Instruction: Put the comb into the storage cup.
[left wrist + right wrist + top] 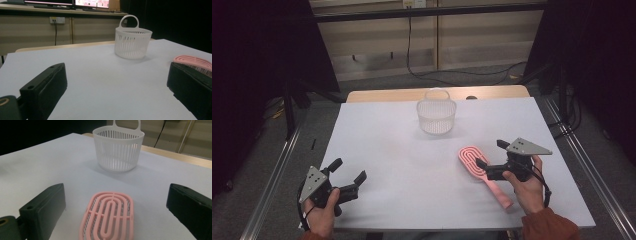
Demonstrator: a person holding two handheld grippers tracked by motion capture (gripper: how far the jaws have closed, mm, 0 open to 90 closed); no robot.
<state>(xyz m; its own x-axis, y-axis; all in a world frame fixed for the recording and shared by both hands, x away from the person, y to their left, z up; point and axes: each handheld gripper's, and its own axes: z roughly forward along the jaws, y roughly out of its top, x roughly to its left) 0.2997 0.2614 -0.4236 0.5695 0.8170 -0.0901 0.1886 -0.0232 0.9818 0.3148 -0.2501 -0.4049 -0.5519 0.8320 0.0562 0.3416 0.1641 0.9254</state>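
Note:
A pink hairbrush (482,172) lies flat on the white table (387,140) at the right, its head toward the middle and its handle toward the front edge. My right gripper (490,153) hovers over the brush's head, open. In the right gripper view the ribbed head (110,217) lies between the wide-set jaws of my right gripper (115,191), with neither pad touching it. A white slotted basket (436,114) with a loop handle stands upright at the far middle. My left gripper (348,169) rests open near the front left corner, with nothing between its jaws.
In the left gripper view the basket (132,42) stands ahead and the brush (193,61) peeks over the right jaw. A wooden table edge (402,94) runs behind the white sheet. Cables cross the floor behind, and metal rails (277,170) flank the table.

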